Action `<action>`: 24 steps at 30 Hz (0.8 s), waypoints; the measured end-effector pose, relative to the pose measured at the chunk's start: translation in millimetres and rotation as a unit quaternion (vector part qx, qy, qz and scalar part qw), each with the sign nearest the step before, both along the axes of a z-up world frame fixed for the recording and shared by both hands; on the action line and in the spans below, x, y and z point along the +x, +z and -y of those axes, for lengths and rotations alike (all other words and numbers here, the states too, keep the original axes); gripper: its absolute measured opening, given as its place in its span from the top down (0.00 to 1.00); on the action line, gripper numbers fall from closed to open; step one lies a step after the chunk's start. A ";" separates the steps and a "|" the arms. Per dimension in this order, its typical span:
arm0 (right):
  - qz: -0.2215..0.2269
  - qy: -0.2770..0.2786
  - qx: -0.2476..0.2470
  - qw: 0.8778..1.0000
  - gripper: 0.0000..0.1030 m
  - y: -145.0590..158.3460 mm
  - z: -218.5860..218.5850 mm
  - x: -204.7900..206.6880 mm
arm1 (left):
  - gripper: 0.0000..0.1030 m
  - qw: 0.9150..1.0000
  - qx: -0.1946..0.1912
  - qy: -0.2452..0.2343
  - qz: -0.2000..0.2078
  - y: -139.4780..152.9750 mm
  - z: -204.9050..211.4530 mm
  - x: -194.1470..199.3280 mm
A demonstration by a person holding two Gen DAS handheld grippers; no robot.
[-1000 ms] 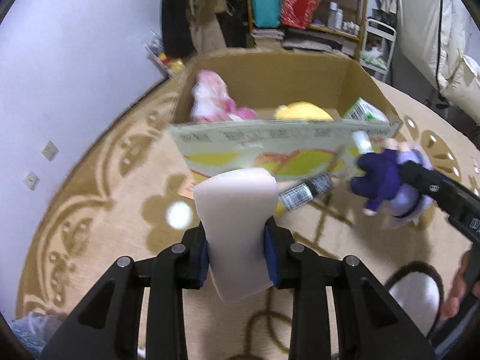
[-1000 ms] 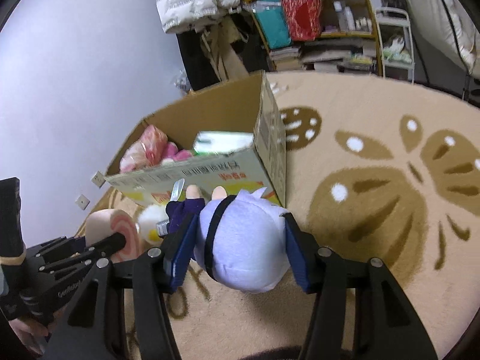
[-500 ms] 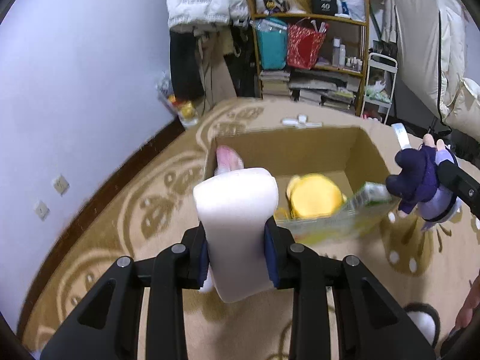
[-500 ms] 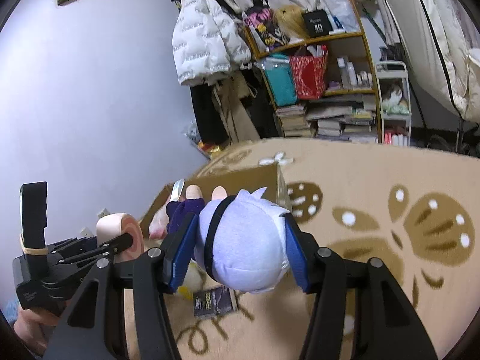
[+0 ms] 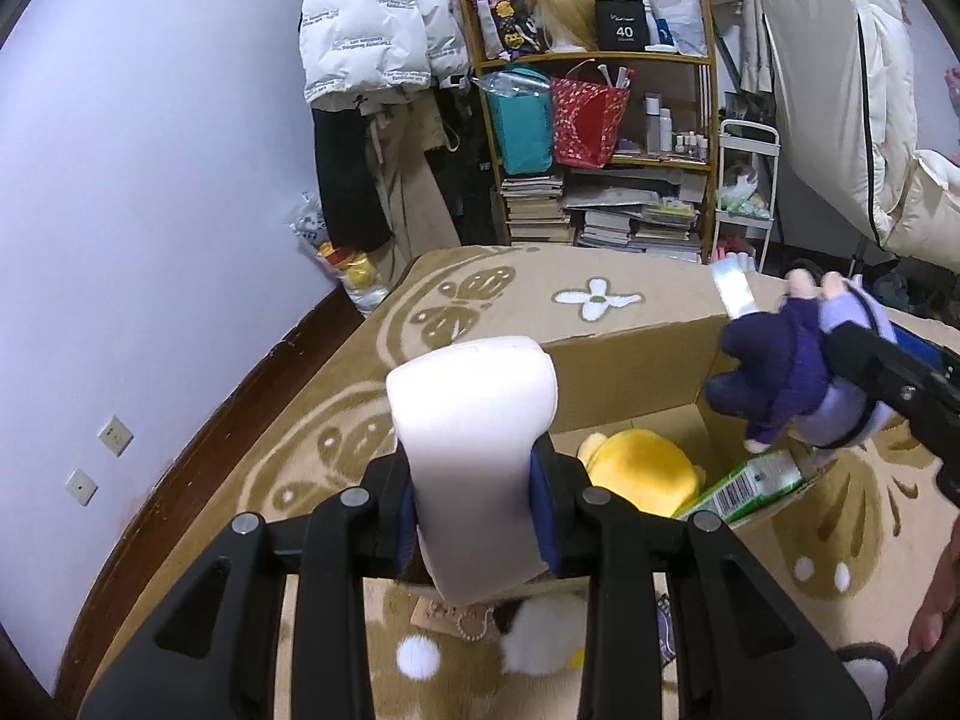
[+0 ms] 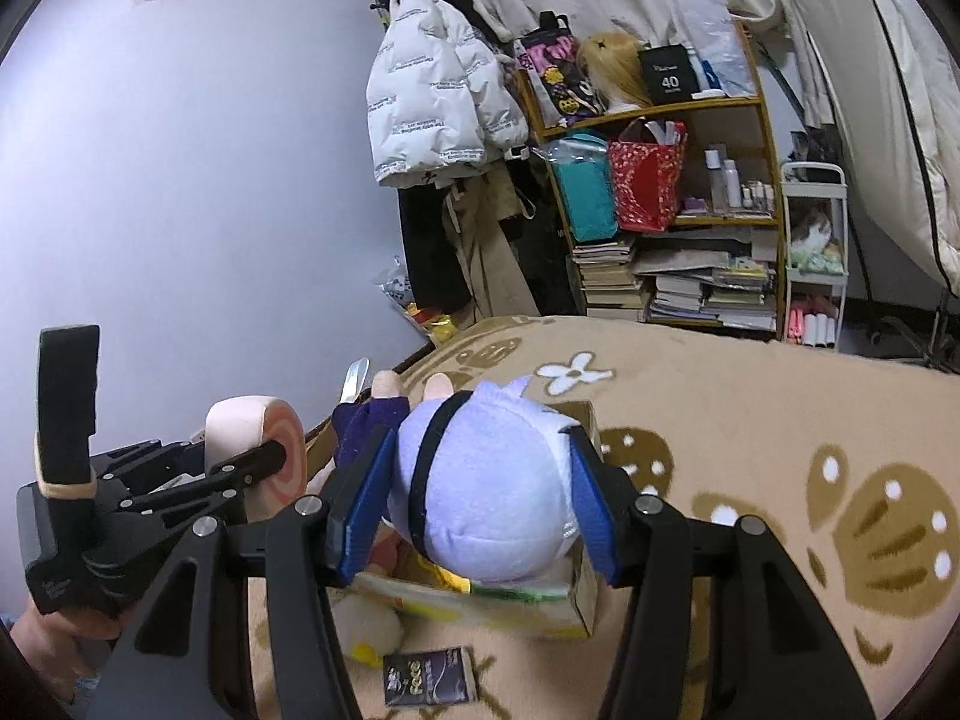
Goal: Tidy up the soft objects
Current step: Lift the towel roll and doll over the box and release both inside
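Note:
My left gripper (image 5: 474,501) is shut on a pale pink roll-cake cushion (image 5: 474,432), held above the near edge of an open cardboard box (image 5: 636,372). The right wrist view shows that cushion's swirl end (image 6: 282,456) at the left. My right gripper (image 6: 474,516) is shut on a lilac-headed plush doll (image 6: 486,492) in dark purple clothes, which hangs over the box's right side in the left wrist view (image 5: 792,378). A yellow plush (image 5: 642,474) and a green carton (image 5: 750,486) lie in the box.
A white plush (image 5: 540,636) and a small dark packet (image 6: 429,684) lie on the beige patterned carpet in front of the box. A loaded bookshelf (image 5: 600,138), a hanging white jacket (image 5: 372,42) and a small white cart (image 5: 747,192) stand along the far wall.
Both grippers have risen with their loads and now hang over the box. The view has tipped up, so the shelf and wall fill more of both pictures.

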State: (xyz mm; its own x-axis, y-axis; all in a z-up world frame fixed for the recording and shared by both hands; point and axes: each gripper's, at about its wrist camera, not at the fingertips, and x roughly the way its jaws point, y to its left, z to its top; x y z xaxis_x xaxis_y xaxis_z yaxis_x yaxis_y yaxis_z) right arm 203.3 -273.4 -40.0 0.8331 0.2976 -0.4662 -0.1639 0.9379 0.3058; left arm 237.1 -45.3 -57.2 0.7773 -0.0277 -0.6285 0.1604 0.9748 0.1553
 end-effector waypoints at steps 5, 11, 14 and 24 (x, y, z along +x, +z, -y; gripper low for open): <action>0.000 0.014 -0.023 1.000 0.42 -7.1 -10.6 13.5 | 0.69 1.000 -0.017 -0.006 -0.013 -13.4 -1.5 9.6; -0.027 0.028 -0.045 0.998 0.41 -24.3 -21.2 25.7 | 0.67 0.999 -0.024 0.005 -0.038 -28.4 -4.4 17.3; -0.044 0.029 -0.045 0.998 0.38 -33.4 -20.6 28.5 | 0.62 0.998 -0.037 0.012 -0.043 -30.8 -8.6 19.5; -0.056 0.015 -0.055 0.997 0.14 -30.2 -13.9 27.9 | 0.23 0.999 -0.035 0.030 -0.027 -20.9 -14.7 8.4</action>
